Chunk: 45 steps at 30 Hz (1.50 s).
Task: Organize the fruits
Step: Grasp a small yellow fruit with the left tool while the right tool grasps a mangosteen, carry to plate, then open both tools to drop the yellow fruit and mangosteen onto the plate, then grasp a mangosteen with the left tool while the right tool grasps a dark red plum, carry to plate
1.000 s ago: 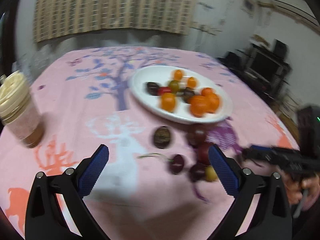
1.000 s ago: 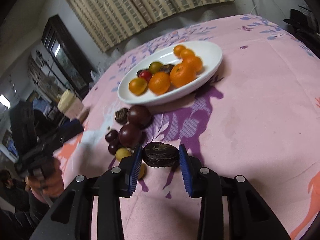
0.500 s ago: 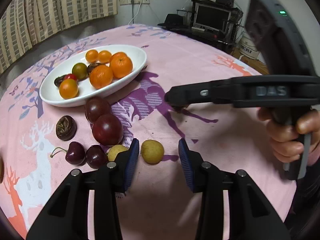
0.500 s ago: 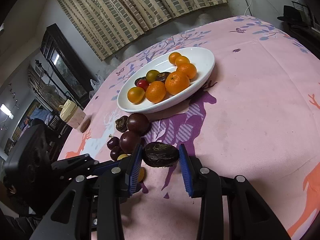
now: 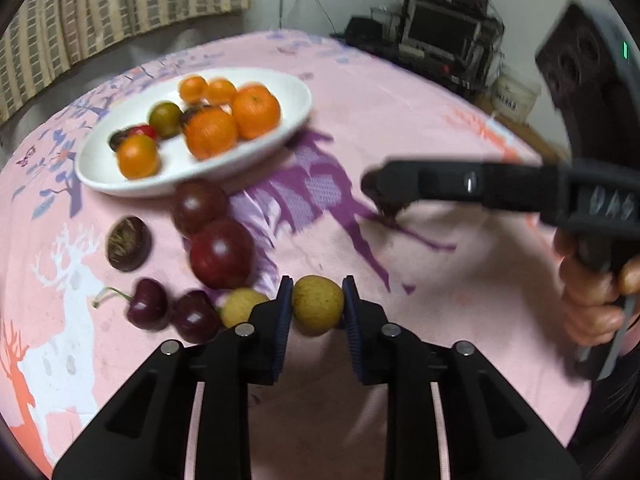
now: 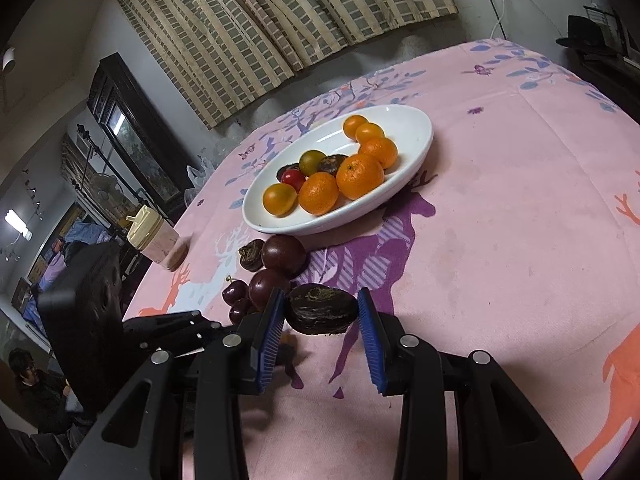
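My left gripper is shut on a small yellow-brown round fruit just above the pink cloth. My right gripper is shut on a dark wrinkled fruit and holds it above the cloth; it shows from the side in the left wrist view. A white oval plate holds oranges, a green and a red tomato and dark fruits; it also shows in the right wrist view. Loose on the cloth are two dark plums, two cherries, a dark wrinkled fruit and another yellow fruit.
A lidded jar stands at the table's left edge. The round table has a pink printed cloth. Shelves with electronics stand beyond the far right edge. A person sits low at the left.
My left gripper has swung round to the loose fruits, moved in on the yellow-brown fruit and shut on it. My right gripper has kept its dark fruit and risen a little.
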Each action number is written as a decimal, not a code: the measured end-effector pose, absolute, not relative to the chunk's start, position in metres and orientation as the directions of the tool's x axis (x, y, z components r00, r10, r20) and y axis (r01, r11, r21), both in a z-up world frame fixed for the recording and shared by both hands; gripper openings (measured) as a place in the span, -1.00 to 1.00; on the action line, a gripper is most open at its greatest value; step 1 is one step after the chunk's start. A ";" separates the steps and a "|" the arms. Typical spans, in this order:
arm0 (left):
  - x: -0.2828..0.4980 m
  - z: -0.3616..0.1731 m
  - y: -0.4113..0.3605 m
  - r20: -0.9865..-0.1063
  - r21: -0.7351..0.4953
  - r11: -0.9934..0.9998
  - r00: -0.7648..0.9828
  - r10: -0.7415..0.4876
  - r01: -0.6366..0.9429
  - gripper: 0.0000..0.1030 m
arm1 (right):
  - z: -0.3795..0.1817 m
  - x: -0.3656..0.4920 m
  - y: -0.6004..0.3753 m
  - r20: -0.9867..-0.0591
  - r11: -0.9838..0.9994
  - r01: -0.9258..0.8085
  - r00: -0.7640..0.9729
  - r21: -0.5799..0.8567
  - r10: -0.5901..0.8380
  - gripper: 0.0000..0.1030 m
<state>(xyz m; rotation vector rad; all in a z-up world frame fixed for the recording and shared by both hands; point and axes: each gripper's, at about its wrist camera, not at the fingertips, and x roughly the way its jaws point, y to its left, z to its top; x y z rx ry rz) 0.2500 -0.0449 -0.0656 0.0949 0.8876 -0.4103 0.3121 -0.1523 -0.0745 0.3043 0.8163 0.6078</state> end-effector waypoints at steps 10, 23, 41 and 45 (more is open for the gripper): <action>0.315 -0.009 0.020 -0.652 -0.217 0.957 0.701 -0.289 0.194 -0.52 | -0.039 0.360 -0.120 -0.578 0.890 -0.358 0.677 0.282 0.456 -0.27; 0.400 -0.021 0.055 -0.682 -0.182 0.983 0.719 -0.132 0.008 0.07 | -0.048 0.426 -0.097 -0.594 0.920 -0.325 0.703 0.219 0.390 0.07; 0.295 -0.031 0.121 -0.705 -0.150 0.965 0.707 0.048 -0.214 0.90 | -0.062 0.351 -0.063 -0.653 0.824 -0.505 0.538 0.258 0.534 0.29; 0.289 -0.029 0.138 -0.701 -0.209 0.943 0.712 0.040 -0.258 0.90 | -0.072 0.349 -0.057 -0.682 0.789 -0.530 0.454 0.311 0.574 0.24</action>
